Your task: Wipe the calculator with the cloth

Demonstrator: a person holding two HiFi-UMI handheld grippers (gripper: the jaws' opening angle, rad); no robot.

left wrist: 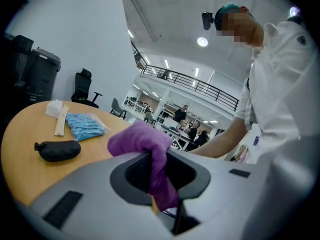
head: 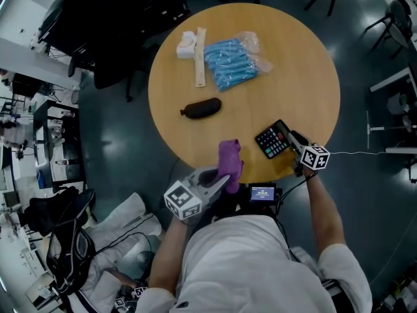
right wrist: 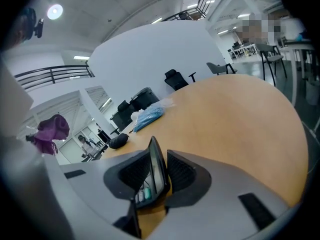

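The purple cloth [left wrist: 142, 141] is pinched between the jaws of the left tool [head: 223, 178] and is held up at the near edge of the round bench [head: 300, 70]. The calculator [head: 272, 140] is stood on edge between the spread jaws of the right tool [right wrist: 159, 176], leaned against one pad and clear of the other. Farther back, blue items are packed in a clear plastic bag [head: 233, 60], with a black pouch [head: 201, 107] lying near it.
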